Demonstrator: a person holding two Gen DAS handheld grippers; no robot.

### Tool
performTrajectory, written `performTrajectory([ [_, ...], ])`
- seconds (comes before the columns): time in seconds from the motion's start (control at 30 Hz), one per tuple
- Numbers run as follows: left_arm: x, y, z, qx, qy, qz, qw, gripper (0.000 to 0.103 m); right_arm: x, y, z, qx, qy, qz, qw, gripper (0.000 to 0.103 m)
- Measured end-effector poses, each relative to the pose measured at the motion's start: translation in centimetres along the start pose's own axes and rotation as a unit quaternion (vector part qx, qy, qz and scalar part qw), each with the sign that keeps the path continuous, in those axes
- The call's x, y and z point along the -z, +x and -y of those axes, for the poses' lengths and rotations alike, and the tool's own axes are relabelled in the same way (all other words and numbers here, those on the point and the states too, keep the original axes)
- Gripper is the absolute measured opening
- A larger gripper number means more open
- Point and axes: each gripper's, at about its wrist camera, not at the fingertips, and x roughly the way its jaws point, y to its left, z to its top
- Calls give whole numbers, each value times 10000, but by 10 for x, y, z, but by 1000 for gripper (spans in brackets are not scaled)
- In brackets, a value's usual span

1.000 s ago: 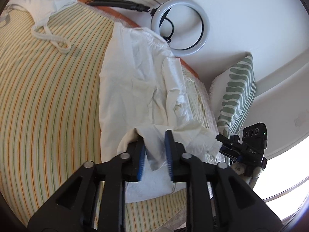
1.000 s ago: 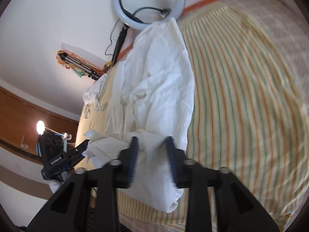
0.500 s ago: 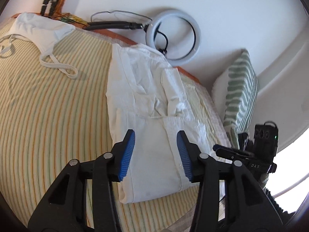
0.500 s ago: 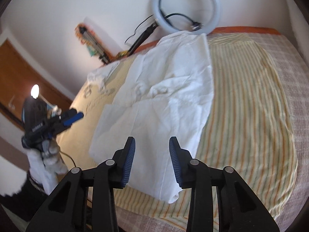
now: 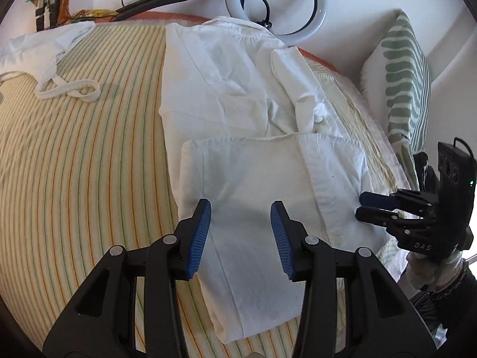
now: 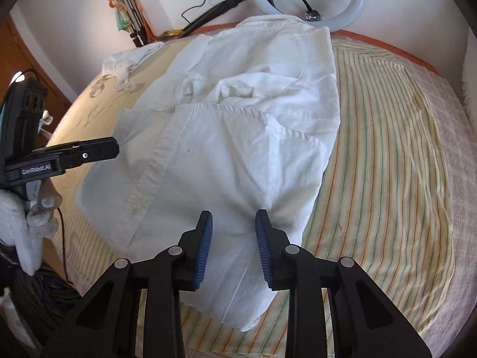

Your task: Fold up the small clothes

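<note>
So the white shirt (image 5: pixel 256 155) is lying on the striped bedspread (image 5: pixel 89 164), bottom half folded up over itself. Left gripper (image 5: pixel 241 229) hovers right over the folded part, jaws apart, gripping nothing. Right gripper (image 6: pixel 234 238) sits over the shirt's near edge, jaws closing, nothing pinched between them. Ring light (image 5: pixel 277 3) is way past both.

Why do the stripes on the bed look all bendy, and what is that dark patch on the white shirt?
Left wrist view: the fisheye lens bends the striped bedcover into curves; the dark patch is shadow on the white shirt between the left gripper fingers. Right wrist view: same bending, corners black, a shadow under the right gripper, whose jaws are closing with nothing pinched.
</note>
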Motion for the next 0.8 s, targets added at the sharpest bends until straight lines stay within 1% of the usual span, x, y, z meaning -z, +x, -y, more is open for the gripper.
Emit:
performTrajectory([
  [0.07,-6,-5,1,48,35,61,10000,43,-3,-5,2,-123,92,-27,9999,30],
  [0.13,-15,-13,0,162,39,231,9996,43,-9,-16,7,-342,231,90,9991,30],
  [0.2,-29,-21,-1,156,105,488,9986,43,-18,-29,12,-440,224,347,9982,30],
  [0.27,-43,-28,-5,93,201,720,9972,43,-28,-42,19,-342,137,744,9965,31],
  [0.3,-52,-29,-8,4,237,793,9966,43,-33,-46,23,-310,136,898,9954,35],
  [0.33,-63,-30,-12,-97,230,842,9961,43,-39,-50,28,-357,150,1059,9936,49],
  [0.37,-73,-30,-18,-110,188,867,9960,43,-46,-53,36,-482,167,1211,9913,58],
  [0.4,-82,-30,-22,-81,142,868,9961,43,-53,-55,41,-529,184,1269,9903,70],
  [0.43,-91,-27,-28,-71,108,844,9963,43,-61,-56,47,-474,197,1283,9904,71],
  [0.47,-104,-22,-35,-135,91,821,9965,43,-70,-56,50,-342,181,1258,9913,71],
  [0.53,-122,-16,-44,-238,26,841,9962,44,-91,-52,58,3,99,1157,9932,71],
  [0.57,-131,-11,-48,-181,-4,823,9964,51,-100,-49,63,95,92,1091,9939,71],
  [0.6,-141,-5,-54,-74,-60,750,9971,67,-110,-45,69,123,121,1000,9948,71],
  [0.63,-148,1,-59,35,-122,658,9977,74,-117,-41,77,106,167,920,9956,71],
  [0.67,-154,7,-66,89,-213,627,9978,76,-126,-36,84,85,238,854,9960,71],
  [0.7,-160,13,-72,57,-289,656,9974,76,-134,-29,91,28,320,813,9962,71],
  [0.8,-170,32,-87,-128,-321,661,9972,76,-153,-7,115,-185,645,743,9950,70],
])
